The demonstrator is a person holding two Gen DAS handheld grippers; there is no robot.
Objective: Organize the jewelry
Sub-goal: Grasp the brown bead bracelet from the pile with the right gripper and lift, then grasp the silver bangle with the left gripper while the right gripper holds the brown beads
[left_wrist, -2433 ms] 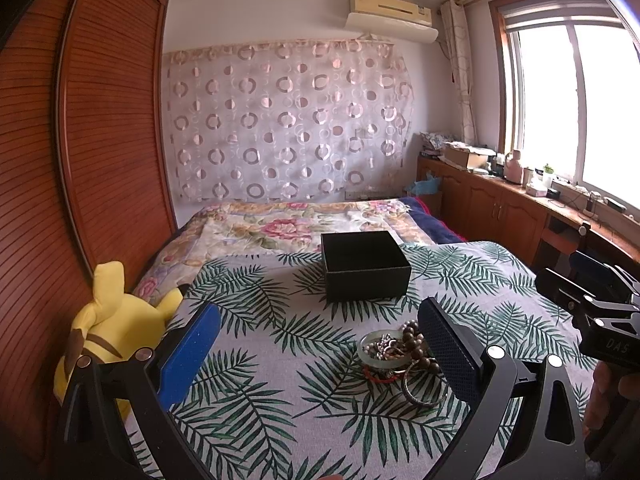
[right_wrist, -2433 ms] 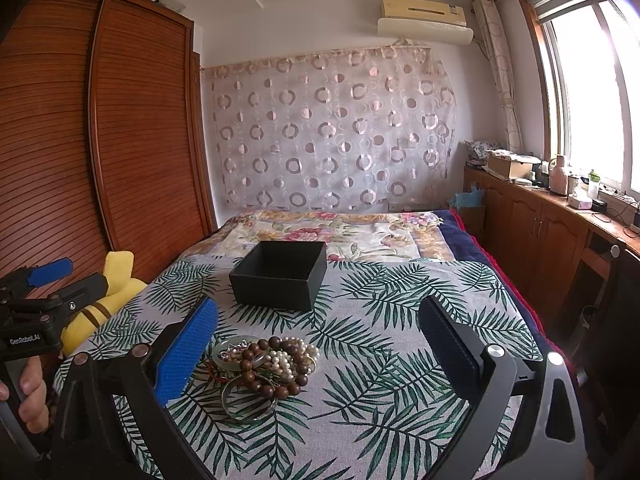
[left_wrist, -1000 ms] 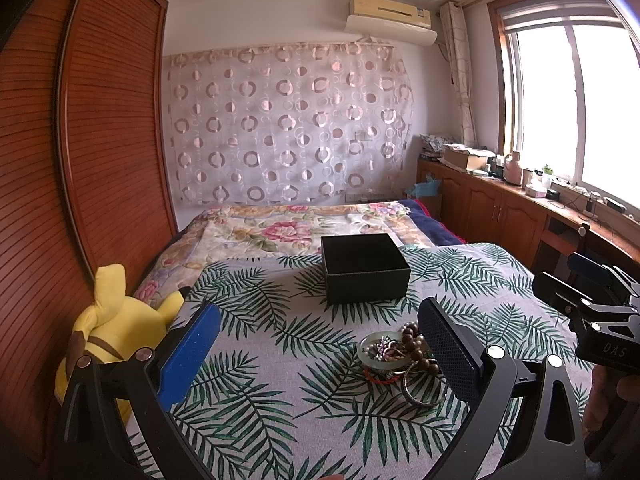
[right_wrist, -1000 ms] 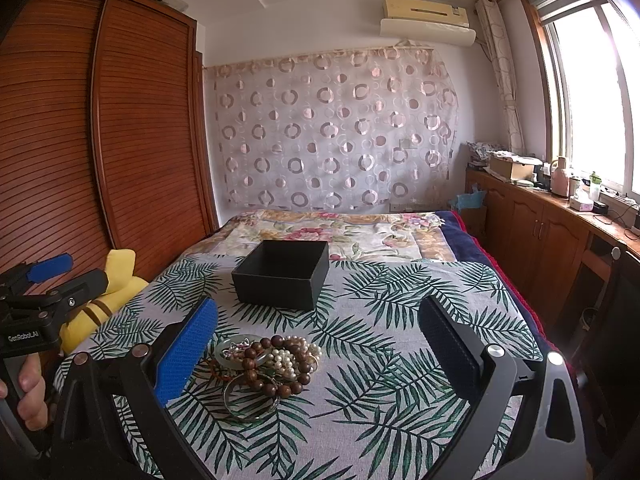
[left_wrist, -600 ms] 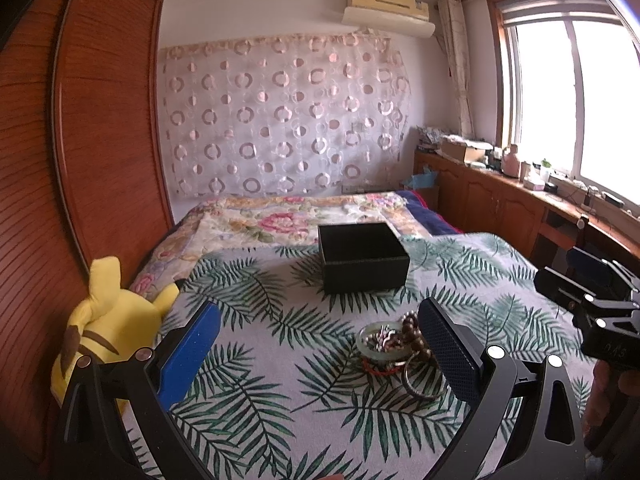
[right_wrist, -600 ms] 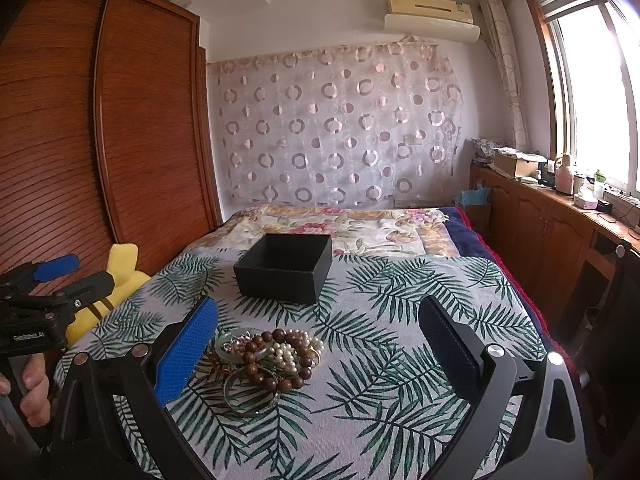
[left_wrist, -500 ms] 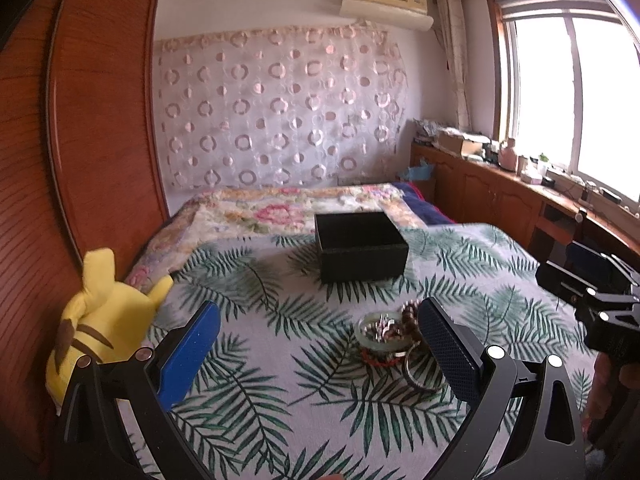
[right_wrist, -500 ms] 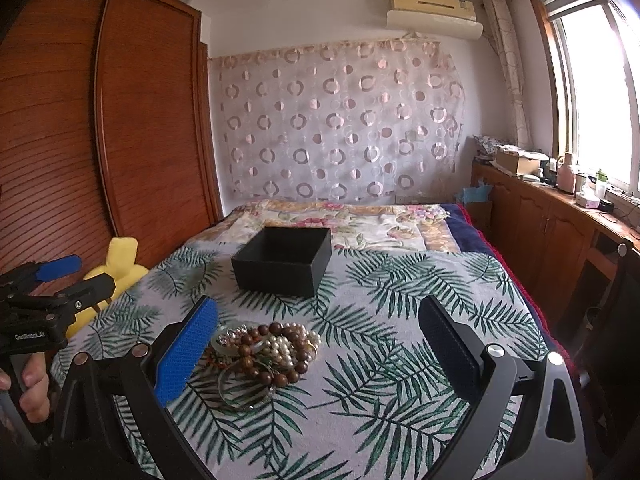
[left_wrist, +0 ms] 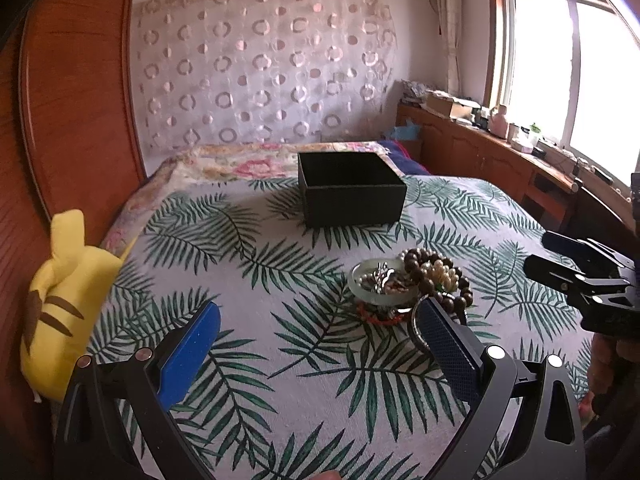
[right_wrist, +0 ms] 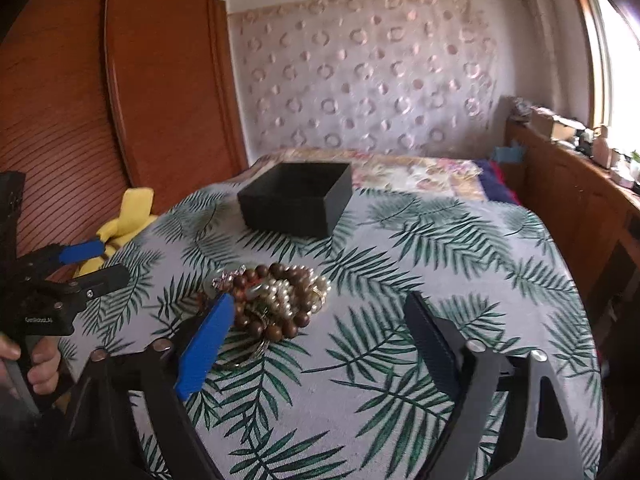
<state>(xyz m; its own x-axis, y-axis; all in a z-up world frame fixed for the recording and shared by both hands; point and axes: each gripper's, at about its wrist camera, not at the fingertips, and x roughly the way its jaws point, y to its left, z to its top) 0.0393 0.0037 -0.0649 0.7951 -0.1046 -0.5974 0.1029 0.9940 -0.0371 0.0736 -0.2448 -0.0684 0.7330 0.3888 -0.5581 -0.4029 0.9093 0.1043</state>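
Both tongs [left_wrist: 318, 328] [right_wrist: 316, 312] lower toward jewelry pile [right_wrist: 276, 300], open, empty, right narrowing; label illegible.

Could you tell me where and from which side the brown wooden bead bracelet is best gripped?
I would pinch the brown bead bracelet on its near arc, coming down from above on the near side. That arc lies exposed at the heap's edge, while its far part tangles with the pearl strand.

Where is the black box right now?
The black box sits open on the leaf-print cover, in the middle of both wrist views. It is beyond the jewelry pile, apart from it, with the flowered quilt behind.
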